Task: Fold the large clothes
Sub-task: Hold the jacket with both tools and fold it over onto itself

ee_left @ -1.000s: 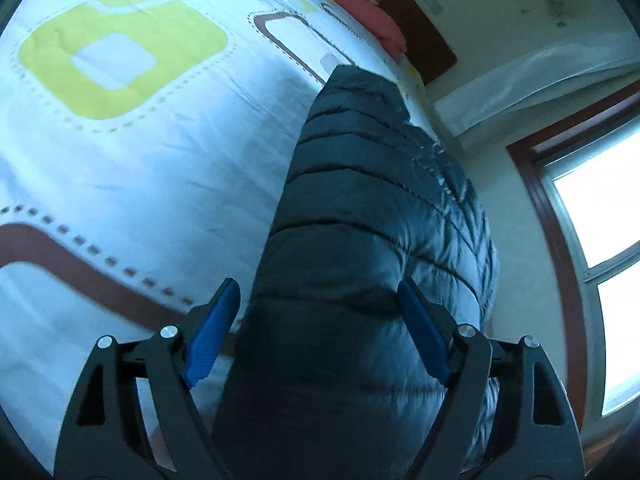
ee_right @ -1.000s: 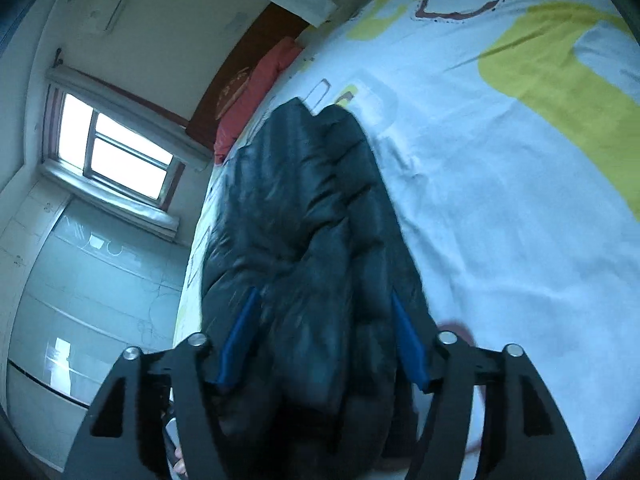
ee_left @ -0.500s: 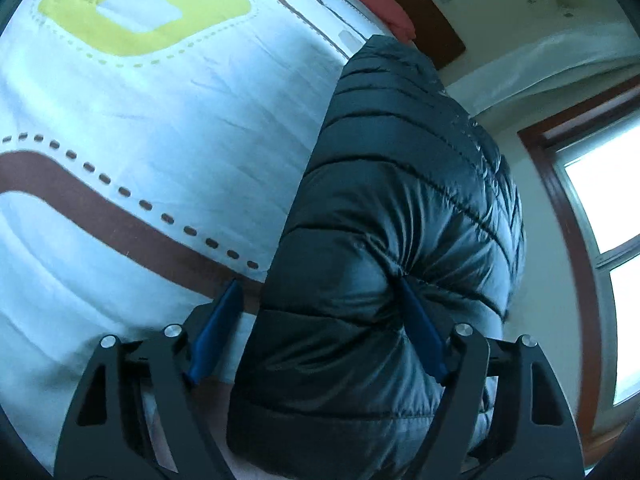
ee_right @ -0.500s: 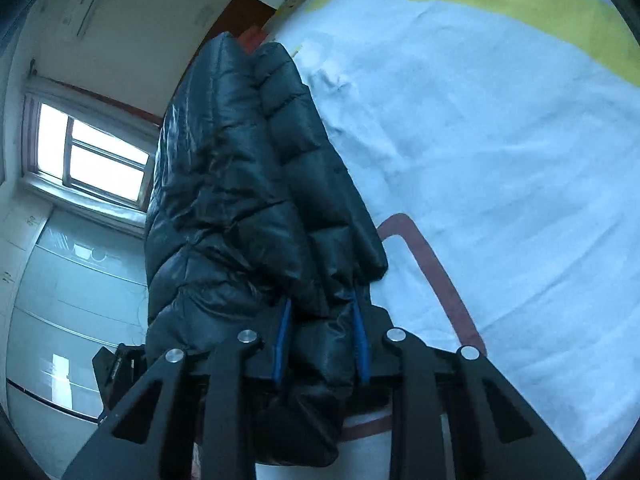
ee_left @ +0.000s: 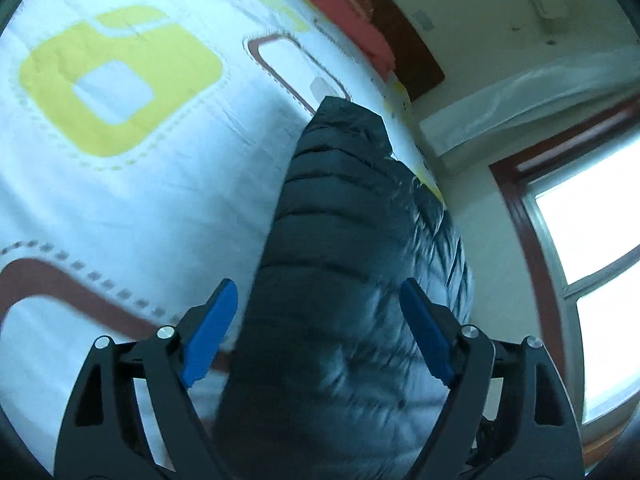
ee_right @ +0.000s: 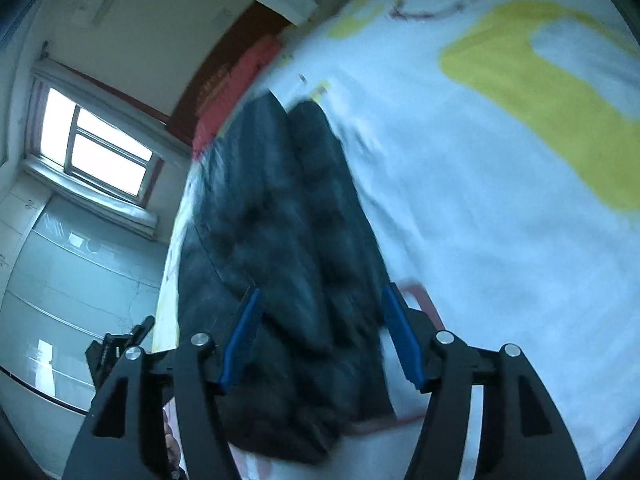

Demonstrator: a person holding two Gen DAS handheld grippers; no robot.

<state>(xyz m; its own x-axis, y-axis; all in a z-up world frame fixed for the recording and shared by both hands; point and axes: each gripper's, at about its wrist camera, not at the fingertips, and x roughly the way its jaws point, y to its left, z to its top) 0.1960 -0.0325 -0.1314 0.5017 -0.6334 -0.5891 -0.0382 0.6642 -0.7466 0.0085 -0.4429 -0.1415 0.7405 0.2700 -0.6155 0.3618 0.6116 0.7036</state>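
A dark quilted puffer jacket (ee_left: 340,260) lies folded into a long narrow strip on the bed, near its window-side edge; it also shows in the right wrist view (ee_right: 288,248). My left gripper (ee_left: 320,332) is open, its blue pads (ee_left: 210,330) on either side of the jacket's near end, not pinching it. My right gripper (ee_right: 320,340) is open too, jaws wide over the jacket's near end with the pads (ee_right: 402,340) apart from the fabric. Both views are blurred by motion.
The bed sheet (ee_left: 140,184) is white with yellow and brown shapes. A red pillow (ee_left: 340,8) lies by the dark headboard (ee_left: 404,40). A window (ee_left: 592,248) and wall stand beyond the bed's edge; the window shows in the right wrist view (ee_right: 100,148).
My right gripper was shut on the jacket's end half a second ago and has now opened and let it go. Both grippers have pulled back a little; the jacket has settled lower on the bed.
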